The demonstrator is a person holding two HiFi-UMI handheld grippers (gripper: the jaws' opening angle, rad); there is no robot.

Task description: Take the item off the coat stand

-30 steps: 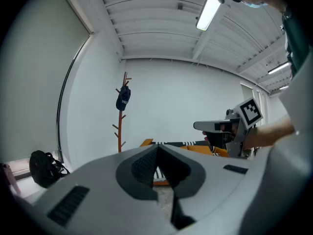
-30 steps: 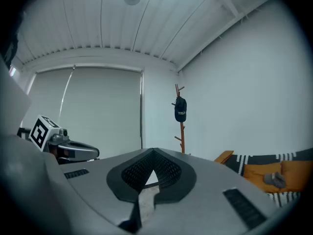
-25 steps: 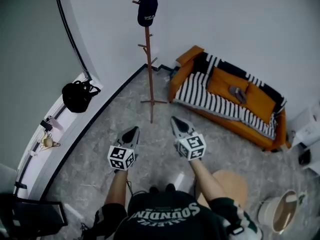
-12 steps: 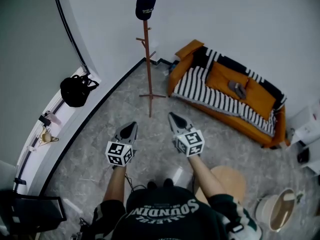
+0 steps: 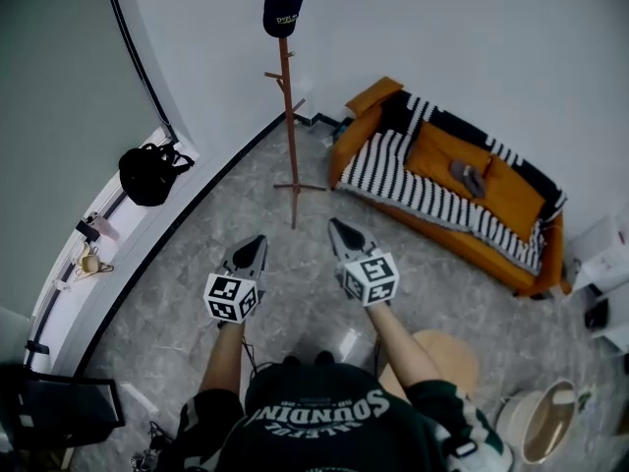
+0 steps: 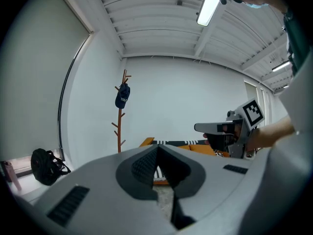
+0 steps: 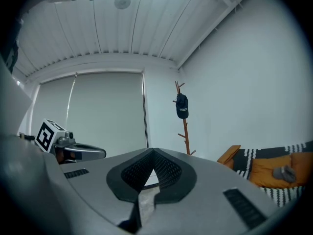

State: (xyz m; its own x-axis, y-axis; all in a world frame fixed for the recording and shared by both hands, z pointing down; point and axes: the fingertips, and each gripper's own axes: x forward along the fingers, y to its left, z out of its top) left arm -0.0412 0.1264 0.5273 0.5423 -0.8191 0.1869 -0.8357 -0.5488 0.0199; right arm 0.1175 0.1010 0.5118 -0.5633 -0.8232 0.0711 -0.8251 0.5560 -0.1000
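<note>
**Q:** Firstly, which containers appear, and what do they hold?

**A:** At lower right of the head view, a pale bucket (image 5: 539, 426) stands on the grey floor (image 5: 295, 303). Its inside looks brown, and its contents cannot be made out. A black backpack (image 5: 149, 175) rests on the window sill (image 5: 118, 239), to the person's left.

**Q:** And the item to be taken?

**A:** It is a dark cap (image 5: 282, 6) with pale lettering on its front. It hangs at the very top of a slim wooden coat stand (image 5: 289, 116). The stand rises near the corner of the room, ahead of both grippers and well apart from them.

**Q:** What is the state of the grippers?

**A:** The left gripper (image 5: 252, 252) and right gripper (image 5: 339, 229) are held side by side, both pointing toward the stand. On each, the fingers (image 6: 139, 170) are pressed together at the tips and pinch nothing.

**Q:** What surrounds the stand?

**A:** To its right is an orange sofa (image 5: 359, 131) with a black-and-white striped throw (image 5: 413, 190). On the sofa lies an orange cushion (image 5: 437, 160) with a small grey object (image 5: 467, 178) on it. A round wooden stool (image 5: 452, 357) stands beside the person's right arm. Floor lies between the grippers and the stand's base.
</note>
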